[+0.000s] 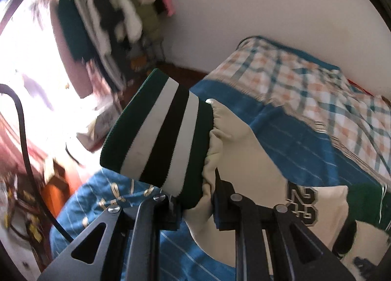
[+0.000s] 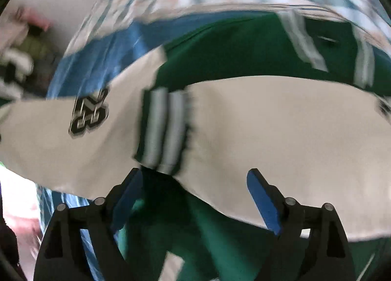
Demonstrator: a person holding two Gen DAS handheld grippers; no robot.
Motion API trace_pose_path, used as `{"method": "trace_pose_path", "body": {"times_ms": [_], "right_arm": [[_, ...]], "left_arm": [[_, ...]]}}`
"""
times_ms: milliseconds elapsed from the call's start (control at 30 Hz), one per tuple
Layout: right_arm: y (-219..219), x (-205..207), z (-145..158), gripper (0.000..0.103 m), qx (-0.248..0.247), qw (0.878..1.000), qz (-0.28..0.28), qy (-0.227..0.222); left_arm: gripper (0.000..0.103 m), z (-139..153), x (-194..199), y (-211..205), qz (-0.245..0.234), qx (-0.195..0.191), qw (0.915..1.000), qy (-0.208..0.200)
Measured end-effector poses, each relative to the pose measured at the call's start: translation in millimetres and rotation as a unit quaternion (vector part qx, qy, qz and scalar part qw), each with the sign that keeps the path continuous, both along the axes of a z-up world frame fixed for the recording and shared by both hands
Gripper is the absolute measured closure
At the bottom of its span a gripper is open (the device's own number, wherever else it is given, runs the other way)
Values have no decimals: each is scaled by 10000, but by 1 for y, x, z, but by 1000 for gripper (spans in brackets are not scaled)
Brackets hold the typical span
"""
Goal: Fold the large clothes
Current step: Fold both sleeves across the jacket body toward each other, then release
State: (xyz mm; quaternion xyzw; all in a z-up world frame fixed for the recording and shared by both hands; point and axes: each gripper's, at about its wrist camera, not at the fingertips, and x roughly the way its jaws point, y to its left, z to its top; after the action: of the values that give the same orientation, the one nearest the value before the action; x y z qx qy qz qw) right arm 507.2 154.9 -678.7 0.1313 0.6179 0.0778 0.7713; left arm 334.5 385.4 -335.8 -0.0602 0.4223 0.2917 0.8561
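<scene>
A green and cream varsity jacket (image 2: 244,44) lies on a blue bedspread (image 1: 305,144). My left gripper (image 1: 196,207) is shut on a cream sleeve just behind its striped cuff (image 1: 156,132), and holds it raised above the bed. That sleeve bears a black number patch (image 1: 303,205). In the right wrist view my right gripper (image 2: 195,190) stands open low over the jacket. The other cream sleeve (image 2: 281,139) with its striped cuff (image 2: 161,129) lies across the green body, just ahead of the blue pads (image 2: 261,200). Nothing is pinched between them.
A plaid blanket (image 1: 305,80) covers the far side of the bed by the white wall (image 1: 256,7). Hanging clothes on a rack (image 1: 110,22) stand beyond the bed's end, beside a bright window (image 1: 31,80). A black cable (image 1: 27,149) runs at the left.
</scene>
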Motion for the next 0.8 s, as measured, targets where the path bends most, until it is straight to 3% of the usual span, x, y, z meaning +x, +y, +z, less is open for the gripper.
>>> {"method": "trace_pose_path", "body": {"times_ms": [133,267,367,533,633,800], "right_arm": [[-58,-28,12,14,-322,9963,-799,-35],[-120,-52,-2,13,-1320,9794,-1503,265],[-166,-65,-4,12,-1636,9673,-1900,383],[-231,-88,-5,11,-1507,9585,-2384,418],[-268,-105,1,11,-1276,9552,-2634,440],[-350,-157,-1,11,-1007,9384,-3251,601]], "left_arm": [[89,32,5,-74,-621,446,9969,-174],[89,50,15,-161,-1375,478,9891,-243],[89,53,25,-233,-2035,343,9782,-240],[89,37,26,-364,-3200,254,9471,-44],[89,18,30,-432,-3645,25,9310,184],[89,-25,29,-551,-4257,-410,9020,585]]}}
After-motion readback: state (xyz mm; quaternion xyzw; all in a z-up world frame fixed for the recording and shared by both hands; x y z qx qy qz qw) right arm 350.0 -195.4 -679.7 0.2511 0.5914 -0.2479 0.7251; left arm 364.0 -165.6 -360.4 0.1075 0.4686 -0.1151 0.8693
